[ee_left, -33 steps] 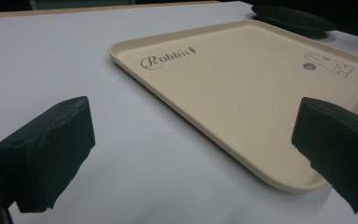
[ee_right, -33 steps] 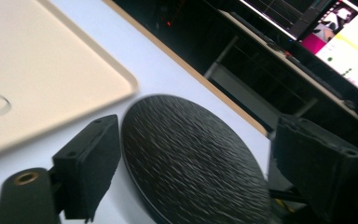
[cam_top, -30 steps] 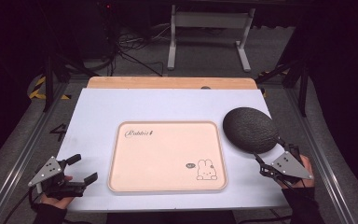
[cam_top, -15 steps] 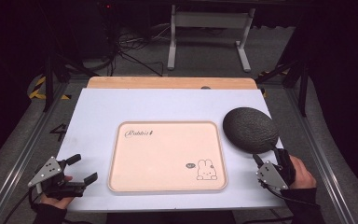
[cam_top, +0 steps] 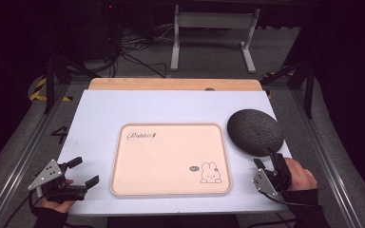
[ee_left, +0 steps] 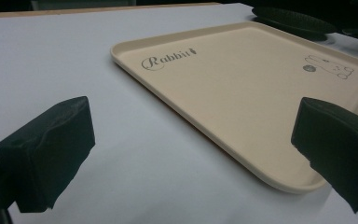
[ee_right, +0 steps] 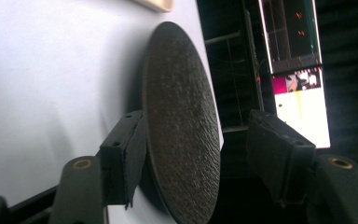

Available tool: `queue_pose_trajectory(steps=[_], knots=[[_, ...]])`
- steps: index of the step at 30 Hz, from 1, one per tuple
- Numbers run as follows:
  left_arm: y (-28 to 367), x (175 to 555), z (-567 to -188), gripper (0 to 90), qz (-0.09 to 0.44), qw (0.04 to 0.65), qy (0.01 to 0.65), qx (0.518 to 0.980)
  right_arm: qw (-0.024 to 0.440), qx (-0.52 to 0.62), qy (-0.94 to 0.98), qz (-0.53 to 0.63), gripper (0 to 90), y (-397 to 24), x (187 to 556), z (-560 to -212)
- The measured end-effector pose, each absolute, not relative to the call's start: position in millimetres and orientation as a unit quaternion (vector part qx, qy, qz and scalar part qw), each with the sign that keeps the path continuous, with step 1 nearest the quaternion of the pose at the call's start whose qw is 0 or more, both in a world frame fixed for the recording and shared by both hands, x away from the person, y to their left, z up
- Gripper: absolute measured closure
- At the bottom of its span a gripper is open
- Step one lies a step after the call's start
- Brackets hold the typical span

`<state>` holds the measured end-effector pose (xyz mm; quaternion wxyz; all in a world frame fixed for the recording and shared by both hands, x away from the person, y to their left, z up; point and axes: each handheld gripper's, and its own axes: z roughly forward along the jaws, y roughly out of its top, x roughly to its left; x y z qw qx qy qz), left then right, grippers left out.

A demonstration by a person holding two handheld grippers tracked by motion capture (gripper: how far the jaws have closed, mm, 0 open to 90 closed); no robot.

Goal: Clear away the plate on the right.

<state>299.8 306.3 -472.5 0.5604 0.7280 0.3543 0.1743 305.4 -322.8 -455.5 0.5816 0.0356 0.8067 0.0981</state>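
L gripper (cam_top: 78, 172) idle at table's front-left corner, jaws wide, nothing between. Beige rectangular plastic tray w/ rabbit print (cam_top: 171, 159) sits mid-table. Dark textured round plate (cam_top: 255, 131) lies just right of tray, near table edge. R gripper (cam_top: 268, 159) turned on its side, jaws have just been closing, half-open astride plate's near rim; lower pad looks to touch, upper apart. Risk: thin rim grip slips, or plate gets nudged off the edge.

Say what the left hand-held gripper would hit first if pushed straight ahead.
Probably the tray. The left hand-held gripper points across bare table at the tray's near rim, jaws wide open with nothing between them. How far off the rim is can't be judged.
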Motion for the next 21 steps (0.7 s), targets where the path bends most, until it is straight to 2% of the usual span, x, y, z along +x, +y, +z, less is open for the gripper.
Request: queue_pose_trajectory(steps=[18, 21], knots=[[306, 300, -472, 0.1, 0.173, 0.558, 0.353, 0.730, 0.572, -0.016, 0.820, 0.004, 49.3, -317, 322, -480], [306, 300, -472, 0.1, 0.173, 0.558, 0.353, 0.731, 0.575, -0.026, 0.817, -0.012, 54.9, -318, 327, -482]])
